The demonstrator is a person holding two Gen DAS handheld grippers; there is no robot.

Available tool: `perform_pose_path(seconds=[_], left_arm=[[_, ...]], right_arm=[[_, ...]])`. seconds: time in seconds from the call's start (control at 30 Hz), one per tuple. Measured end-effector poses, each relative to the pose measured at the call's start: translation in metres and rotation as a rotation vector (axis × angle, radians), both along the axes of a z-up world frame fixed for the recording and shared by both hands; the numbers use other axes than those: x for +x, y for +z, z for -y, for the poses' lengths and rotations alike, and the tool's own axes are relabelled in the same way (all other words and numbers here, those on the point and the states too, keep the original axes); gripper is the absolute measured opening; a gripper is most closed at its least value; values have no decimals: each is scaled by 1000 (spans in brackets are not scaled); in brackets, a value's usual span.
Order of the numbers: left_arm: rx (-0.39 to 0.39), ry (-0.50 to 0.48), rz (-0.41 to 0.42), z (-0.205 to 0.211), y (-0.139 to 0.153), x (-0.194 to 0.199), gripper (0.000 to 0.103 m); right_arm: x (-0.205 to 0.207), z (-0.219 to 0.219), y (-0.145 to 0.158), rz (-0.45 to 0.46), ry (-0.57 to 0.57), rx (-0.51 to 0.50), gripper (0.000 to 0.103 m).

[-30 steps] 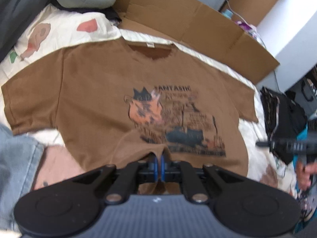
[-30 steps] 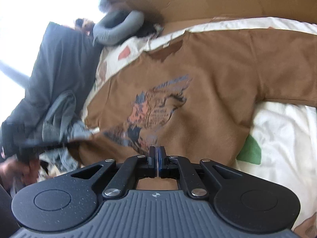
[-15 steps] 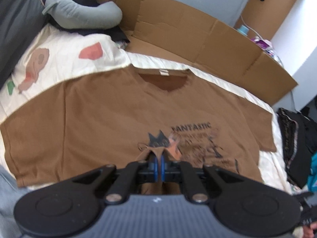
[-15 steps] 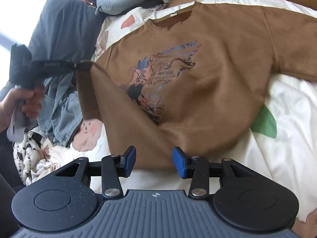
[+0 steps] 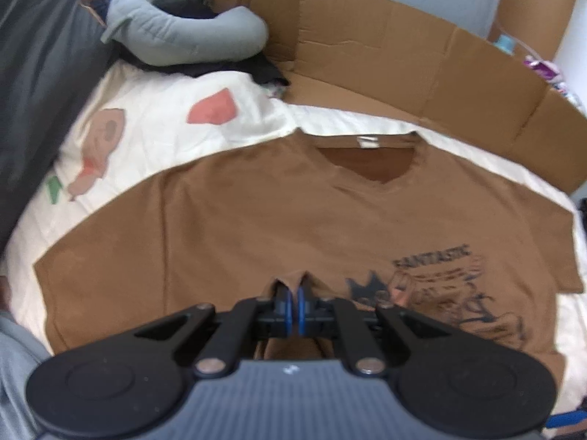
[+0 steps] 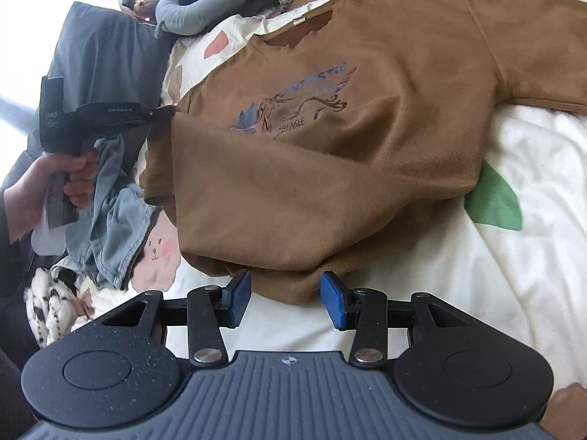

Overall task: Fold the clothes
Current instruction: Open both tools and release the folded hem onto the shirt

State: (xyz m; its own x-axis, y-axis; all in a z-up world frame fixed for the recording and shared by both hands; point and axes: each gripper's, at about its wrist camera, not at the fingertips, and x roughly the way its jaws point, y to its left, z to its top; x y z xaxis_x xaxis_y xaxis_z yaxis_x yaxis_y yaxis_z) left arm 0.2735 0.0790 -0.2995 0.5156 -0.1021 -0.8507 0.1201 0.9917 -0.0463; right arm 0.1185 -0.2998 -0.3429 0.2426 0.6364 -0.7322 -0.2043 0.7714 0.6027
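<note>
A brown T-shirt (image 5: 256,212) with a dark print lies face up on a cream duvet (image 5: 165,128), collar at the far side. My left gripper (image 5: 292,295) is shut on a pinch of the shirt's hem and holds it up over the chest. In the right wrist view that left gripper (image 6: 161,112) shows at the left with a hand on its handle, and the lower part of the T-shirt (image 6: 330,183) is doubled over. My right gripper (image 6: 286,293) stands open low over the duvet. The folded edge lies just ahead of its blue pads (image 6: 238,299), which do not press on it.
A grey curved pillow (image 5: 183,36) and flattened cardboard (image 5: 403,73) line the far side of the bed. A dark grey cushion (image 5: 36,73) stands at the left. Jeans (image 6: 106,220) and a black-and-white spotted cloth (image 6: 47,304) lie beside the shirt.
My right gripper has opened and let go of the hem. My left gripper has carried its pinch of hem over the shirt toward the collar, covering part of the print.
</note>
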Motion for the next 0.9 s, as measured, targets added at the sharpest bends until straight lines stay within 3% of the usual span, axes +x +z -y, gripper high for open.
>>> perform_pose_path(seconds=[0.2, 0.33, 0.6, 0.9], left_arm=[[25, 64, -21, -7, -9, 10, 5], [34, 61, -29, -7, -6, 5, 12], [41, 2, -22, -8, 12, -25, 42], [-1, -92, -58, 3, 23, -73, 59]], right_arm=[[11, -15, -11, -14, -5, -52, 50], [14, -17, -19, -44, -18, -101, 50], [7, -10, -23, -71, -46, -102, 50], [-8, 4, -9, -37, -89, -84, 50]])
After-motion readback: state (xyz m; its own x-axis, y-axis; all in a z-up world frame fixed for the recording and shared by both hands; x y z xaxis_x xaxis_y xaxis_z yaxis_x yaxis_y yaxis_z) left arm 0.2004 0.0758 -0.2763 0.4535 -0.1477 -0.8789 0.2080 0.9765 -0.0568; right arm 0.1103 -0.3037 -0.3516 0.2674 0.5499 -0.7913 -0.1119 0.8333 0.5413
